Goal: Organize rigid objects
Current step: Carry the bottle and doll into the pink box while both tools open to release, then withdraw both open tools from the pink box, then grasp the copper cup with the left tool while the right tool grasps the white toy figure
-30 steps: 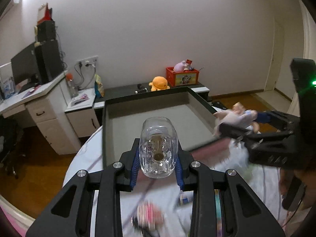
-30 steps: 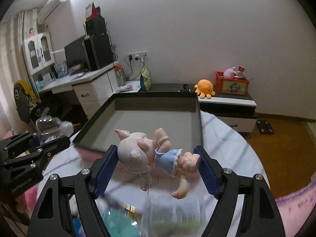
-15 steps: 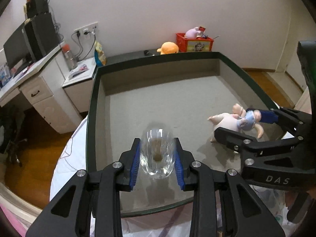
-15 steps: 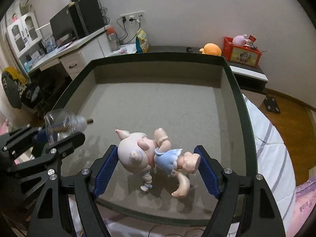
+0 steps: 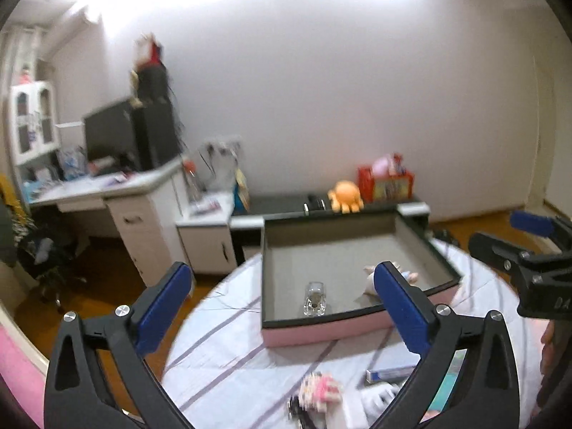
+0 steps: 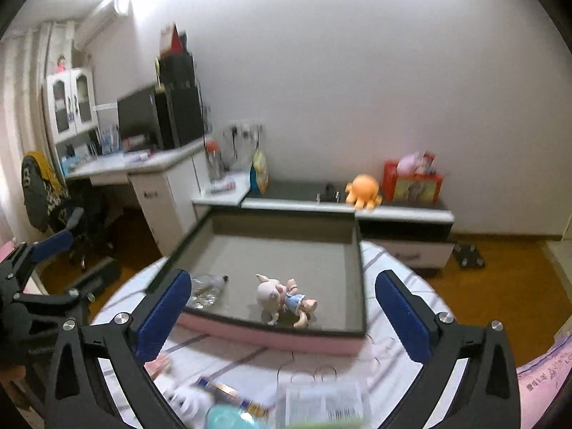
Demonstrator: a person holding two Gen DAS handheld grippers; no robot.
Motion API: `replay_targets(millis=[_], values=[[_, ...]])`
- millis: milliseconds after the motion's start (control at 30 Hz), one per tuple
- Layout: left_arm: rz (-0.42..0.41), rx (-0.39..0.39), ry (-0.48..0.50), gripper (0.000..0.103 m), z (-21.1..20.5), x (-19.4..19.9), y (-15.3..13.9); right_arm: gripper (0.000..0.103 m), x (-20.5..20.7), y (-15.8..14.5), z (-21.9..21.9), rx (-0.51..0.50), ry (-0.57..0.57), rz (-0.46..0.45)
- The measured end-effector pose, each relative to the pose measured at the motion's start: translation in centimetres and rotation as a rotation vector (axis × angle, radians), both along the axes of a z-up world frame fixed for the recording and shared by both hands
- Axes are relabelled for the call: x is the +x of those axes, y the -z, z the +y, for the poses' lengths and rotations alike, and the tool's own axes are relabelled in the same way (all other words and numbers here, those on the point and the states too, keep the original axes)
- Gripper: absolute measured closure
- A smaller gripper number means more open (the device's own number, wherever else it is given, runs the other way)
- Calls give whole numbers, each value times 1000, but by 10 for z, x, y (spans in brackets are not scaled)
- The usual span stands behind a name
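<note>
A shallow tray (image 5: pixel 357 329) with pink sides, a dark rim and a grey floor sits on the striped cloth; it also shows in the right wrist view (image 6: pixel 271 336). A small clear bottle (image 5: pixel 314 299) lies on its floor near the front left (image 6: pixel 205 287). A pink pig doll in a blue skirt (image 6: pixel 282 298) lies near the front; in the left wrist view (image 5: pixel 370 279) my finger partly hides it. My left gripper (image 5: pixel 282 307) is open and empty, held back above the cloth. My right gripper (image 6: pixel 282 314) is open and empty too.
Loose items lie on the cloth near me: a pink patterned toy (image 5: pixel 320 389), a blue and white box (image 5: pixel 389 375), a teal lid (image 6: pixel 228 418) and a clear packet (image 6: pixel 323 405). Beyond the round table stand a white desk (image 6: pixel 161 178) and a low cabinet (image 6: pixel 393 214).
Both grippers have opened and let go: the bottle and the pig doll now lie in the tray. Both grippers have pulled back and up from the tray.
</note>
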State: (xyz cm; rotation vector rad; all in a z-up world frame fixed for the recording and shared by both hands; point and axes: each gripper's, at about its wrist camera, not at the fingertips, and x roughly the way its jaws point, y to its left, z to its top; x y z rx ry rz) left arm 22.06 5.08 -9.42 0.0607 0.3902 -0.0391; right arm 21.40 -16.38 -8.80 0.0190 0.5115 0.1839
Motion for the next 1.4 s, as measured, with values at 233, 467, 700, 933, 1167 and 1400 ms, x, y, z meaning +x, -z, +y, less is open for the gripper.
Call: replay_targets(millis=[233,467,700,933,1167,1400], values=[[-159,3,-43,0,-7,-108,-21,0,-111,-22,-4,-40,60,-176],[-180,19,-7,0,-18,-162,-24,0,-181,-34,-8,-58,105,-254],[-209,19,-9,0,-22,-192,-26,0,-220,-39,-10,-52,143,-288],[-177,37,6,0,-28,-197,-12,0,-226,-28,-12,-56,157,-265],[-88,49,18,0,-24,-186,19,0,-213,10,-11,-68,145,-153],[68,55,6,0,-11,-163,66,0,-171,76,-6,-25,100,57]])
